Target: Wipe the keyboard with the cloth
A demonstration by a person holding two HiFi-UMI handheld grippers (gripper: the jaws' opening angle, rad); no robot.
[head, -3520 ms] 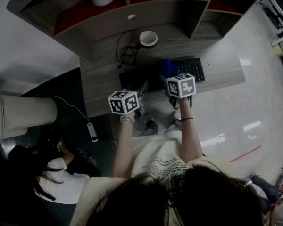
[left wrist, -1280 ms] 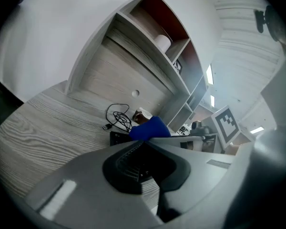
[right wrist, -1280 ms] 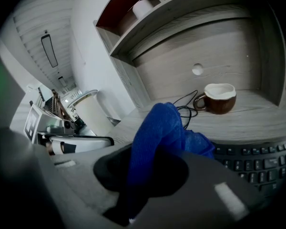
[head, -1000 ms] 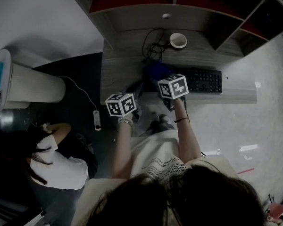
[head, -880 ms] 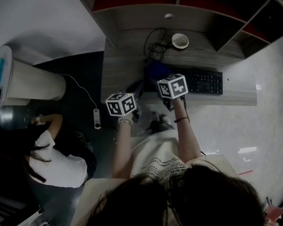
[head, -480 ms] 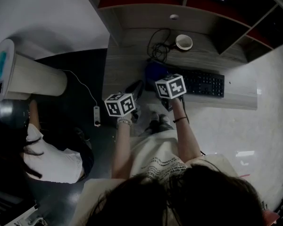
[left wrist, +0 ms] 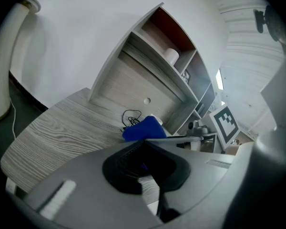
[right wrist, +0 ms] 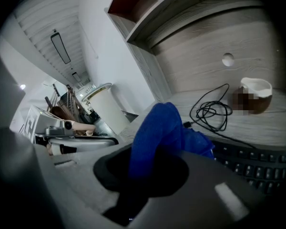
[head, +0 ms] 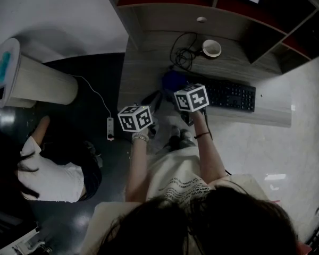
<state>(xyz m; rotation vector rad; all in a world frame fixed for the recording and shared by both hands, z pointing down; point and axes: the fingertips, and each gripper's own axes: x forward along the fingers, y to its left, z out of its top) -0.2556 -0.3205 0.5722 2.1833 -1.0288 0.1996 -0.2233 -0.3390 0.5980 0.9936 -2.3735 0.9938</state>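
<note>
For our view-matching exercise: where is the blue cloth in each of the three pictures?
Head view: blue cloth, upper centre, at the left end of the keyboard.
Left gripper view: blue cloth, centre.
Right gripper view: blue cloth, centre foreground.
Shared landmark: coiled black cable.

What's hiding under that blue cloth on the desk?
The black keyboard: its keys show beside the blue cloth, which the right tongs grip. The part directly beneath is covered.
</note>
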